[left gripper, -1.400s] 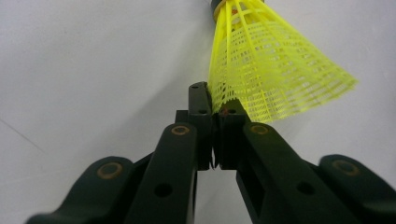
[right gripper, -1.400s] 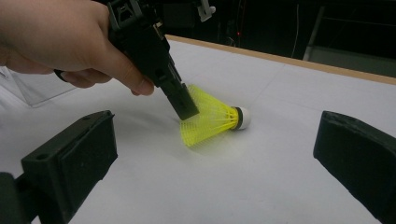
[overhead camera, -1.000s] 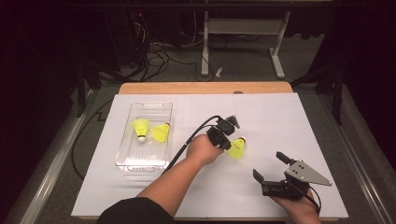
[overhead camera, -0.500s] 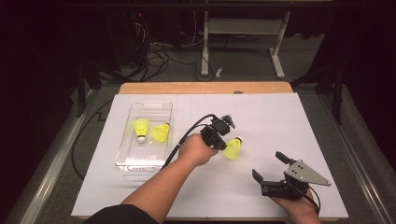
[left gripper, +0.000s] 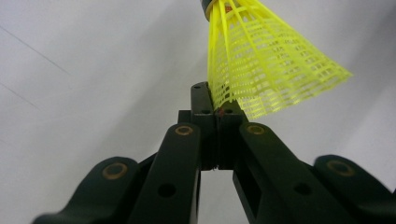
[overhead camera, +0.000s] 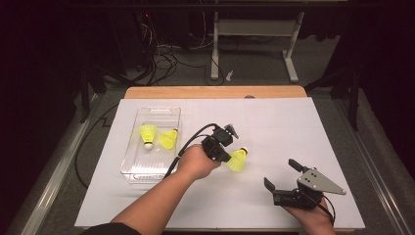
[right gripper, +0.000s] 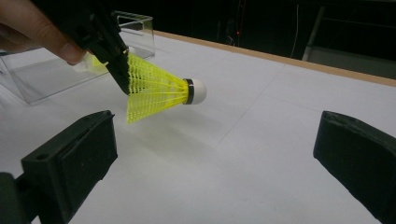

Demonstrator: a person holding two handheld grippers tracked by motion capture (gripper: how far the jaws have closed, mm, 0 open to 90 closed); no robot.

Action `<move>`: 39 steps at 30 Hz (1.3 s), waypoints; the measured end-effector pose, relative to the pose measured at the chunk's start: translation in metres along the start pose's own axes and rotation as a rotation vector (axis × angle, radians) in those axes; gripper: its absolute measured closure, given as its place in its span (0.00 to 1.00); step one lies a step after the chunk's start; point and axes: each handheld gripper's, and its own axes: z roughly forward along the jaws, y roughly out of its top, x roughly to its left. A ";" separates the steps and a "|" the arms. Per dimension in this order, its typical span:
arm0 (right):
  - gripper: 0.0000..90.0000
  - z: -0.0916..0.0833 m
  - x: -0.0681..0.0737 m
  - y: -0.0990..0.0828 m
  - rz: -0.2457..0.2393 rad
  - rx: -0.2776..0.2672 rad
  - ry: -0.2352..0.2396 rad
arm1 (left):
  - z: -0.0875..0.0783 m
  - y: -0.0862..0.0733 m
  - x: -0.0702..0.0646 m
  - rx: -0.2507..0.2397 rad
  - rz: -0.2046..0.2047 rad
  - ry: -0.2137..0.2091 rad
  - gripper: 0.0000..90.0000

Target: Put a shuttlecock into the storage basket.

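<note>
A yellow shuttlecock [overhead camera: 237, 160] with a white cork hangs above the white table, cork pointing right and away. My left gripper [overhead camera: 226, 157] is shut on the edge of its mesh skirt. In the left gripper view the jaws [left gripper: 217, 100] pinch the skirt's rim and the shuttlecock [left gripper: 266, 70] rises up and to the right. My right gripper [overhead camera: 281, 174] rests near the front right of the table, open with nothing between its jaws. In the right gripper view [right gripper: 219, 140] the held shuttlecock [right gripper: 159, 88] floats ahead, clear of the surface, with the left gripper [right gripper: 119, 70] gripping it.
A clear plastic tray [overhead camera: 128, 166] lies at the left of the table with two more yellow shuttlecocks [overhead camera: 147, 133] [overhead camera: 169, 139] inside. A white sheet [overhead camera: 274, 122] covers the table. The left gripper's cable [overhead camera: 188, 142] loops near the tray.
My left hand has carried the shuttlecock leftward, closer to the tray, slightly raised. The right gripper has stayed where it was.
</note>
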 end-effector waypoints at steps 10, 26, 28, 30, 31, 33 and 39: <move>0.00 0.001 0.000 0.000 -0.002 0.004 0.000 | -0.003 -0.012 -0.001 0.000 0.006 -0.009 1.00; 0.00 0.001 0.001 -0.001 -0.003 0.009 0.000 | -0.020 -0.036 0.002 -0.020 -0.016 0.015 1.00; 0.00 0.001 0.001 0.000 -0.005 0.008 0.002 | -0.023 -0.040 0.003 -0.027 -0.023 0.012 1.00; 0.00 0.002 0.002 -0.001 -0.008 0.013 0.003 | -0.025 -0.044 0.005 -0.030 -0.031 0.010 1.00; 0.00 0.002 0.002 -0.001 -0.009 0.013 0.003 | -0.026 -0.046 0.006 -0.028 -0.030 0.012 1.00; 0.00 0.002 0.002 0.000 -0.009 0.013 0.003 | -0.029 -0.050 0.007 -0.032 -0.036 0.006 1.00; 0.00 0.003 0.002 -0.001 -0.007 0.017 0.000 | -0.036 -0.057 0.006 -0.031 -0.032 0.010 0.99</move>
